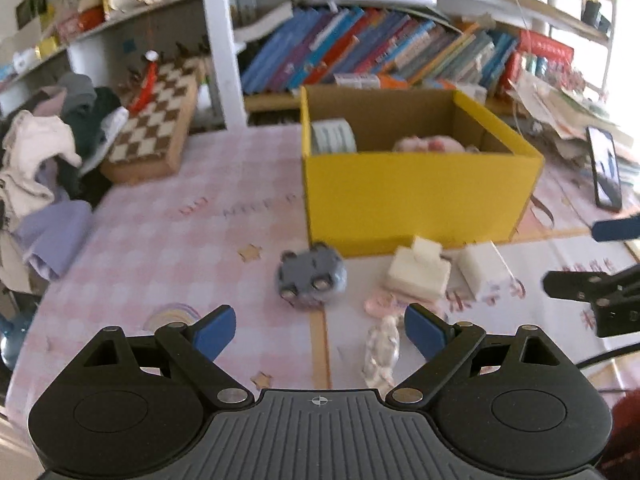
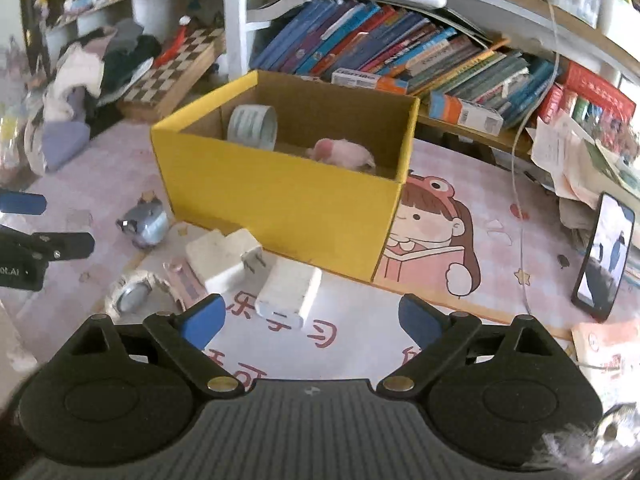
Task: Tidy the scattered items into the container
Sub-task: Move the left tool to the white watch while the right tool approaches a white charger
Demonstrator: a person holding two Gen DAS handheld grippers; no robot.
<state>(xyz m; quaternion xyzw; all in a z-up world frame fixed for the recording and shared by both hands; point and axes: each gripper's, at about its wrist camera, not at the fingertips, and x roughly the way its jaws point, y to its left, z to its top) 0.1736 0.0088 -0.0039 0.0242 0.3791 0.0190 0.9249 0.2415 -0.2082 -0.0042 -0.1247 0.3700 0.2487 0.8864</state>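
Note:
A yellow cardboard box (image 1: 416, 196) (image 2: 280, 204) stands on the pink table mat and holds a roll of tape (image 1: 333, 136) (image 2: 253, 125) and a pink soft item (image 1: 430, 145) (image 2: 344, 153). In front of it lie a small grey-blue toy (image 1: 309, 277) (image 2: 146, 224), two white chargers (image 1: 418, 270) (image 1: 484, 270) (image 2: 222, 260) (image 2: 289, 291), a small pink item (image 1: 380, 305) (image 2: 185, 280) and a whitish wrapped item (image 1: 380, 350) (image 2: 132, 292). My left gripper (image 1: 319, 330) is open and empty, just short of the toy. My right gripper (image 2: 311, 320) is open and empty, close to the nearer charger.
A chessboard box (image 1: 154, 128) and a pile of clothes (image 1: 44, 160) lie at the left. A phone (image 2: 606, 254) stands at the right beside stacked papers. Bookshelves (image 2: 400, 56) run behind the box. The right gripper shows at the edge of the left view (image 1: 596, 292).

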